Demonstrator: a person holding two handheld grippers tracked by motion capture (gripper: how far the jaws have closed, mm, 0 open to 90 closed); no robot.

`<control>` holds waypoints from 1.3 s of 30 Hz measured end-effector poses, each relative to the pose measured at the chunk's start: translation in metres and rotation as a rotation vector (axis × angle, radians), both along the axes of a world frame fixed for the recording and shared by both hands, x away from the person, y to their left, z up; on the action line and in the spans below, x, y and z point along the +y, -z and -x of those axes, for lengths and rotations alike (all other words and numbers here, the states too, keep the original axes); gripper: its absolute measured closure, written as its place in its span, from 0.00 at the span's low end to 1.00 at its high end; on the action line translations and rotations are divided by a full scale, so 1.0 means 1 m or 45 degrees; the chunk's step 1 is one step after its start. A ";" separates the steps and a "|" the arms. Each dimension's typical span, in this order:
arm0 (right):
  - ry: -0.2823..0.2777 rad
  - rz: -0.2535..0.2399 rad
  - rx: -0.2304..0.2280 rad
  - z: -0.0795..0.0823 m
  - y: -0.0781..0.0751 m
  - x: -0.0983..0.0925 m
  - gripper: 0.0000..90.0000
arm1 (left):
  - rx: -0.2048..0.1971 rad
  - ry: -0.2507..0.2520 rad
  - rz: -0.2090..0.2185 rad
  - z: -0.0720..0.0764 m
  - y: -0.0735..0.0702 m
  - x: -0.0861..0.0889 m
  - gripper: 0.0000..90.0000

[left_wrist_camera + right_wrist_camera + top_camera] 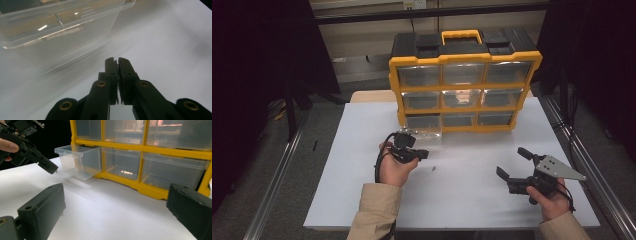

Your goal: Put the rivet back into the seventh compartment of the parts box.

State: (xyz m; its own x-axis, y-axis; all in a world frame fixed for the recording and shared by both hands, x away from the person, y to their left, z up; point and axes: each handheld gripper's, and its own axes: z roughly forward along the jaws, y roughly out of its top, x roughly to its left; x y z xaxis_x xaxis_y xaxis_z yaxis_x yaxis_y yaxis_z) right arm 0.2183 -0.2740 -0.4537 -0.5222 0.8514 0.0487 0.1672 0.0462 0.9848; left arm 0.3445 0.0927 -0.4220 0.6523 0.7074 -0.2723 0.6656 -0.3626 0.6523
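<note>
Holding a tiny screw (57, 171) at the tip of the left gripper (424, 154), jaws pressed together on it; in the right gripper view we see a small metal bit poking out of the closed tip, too small to say more. Left gripper hangs above the white table (362, 165), just beside the clear drawer (424, 134) that is pulled partway out of the bottom-left slot of the yellow organizer (464, 65). Second small screw (432, 168) lies loose on the table, near the left hand. Right gripper (512, 162) sits well apart on the other side, jaws spread, nothing between. Our read: pickup done, drawer already open; drop into drawer not yet done, then the loose one, then prob. pushing the drawer shut.
</note>
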 end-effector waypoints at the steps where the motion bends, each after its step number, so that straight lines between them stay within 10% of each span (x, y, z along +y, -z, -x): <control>1: 0.000 -0.001 0.000 0.000 0.000 0.000 0.02 | -0.001 -0.002 -0.002 0.000 -0.001 0.000 0.96; 39: 0.002 -0.006 0.000 0.000 0.000 0.000 0.02 | 0.018 -0.006 0.018 -0.016 -0.040 0.000 0.96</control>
State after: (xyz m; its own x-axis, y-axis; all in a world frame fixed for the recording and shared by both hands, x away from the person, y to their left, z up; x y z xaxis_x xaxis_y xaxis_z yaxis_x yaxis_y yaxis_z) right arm 0.2181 -0.2745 -0.4533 -0.5206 0.8522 0.0528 0.1674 0.0412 0.9850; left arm 0.3600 0.0932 -0.3824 0.6453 0.7064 -0.2909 0.6761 -0.3507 0.6480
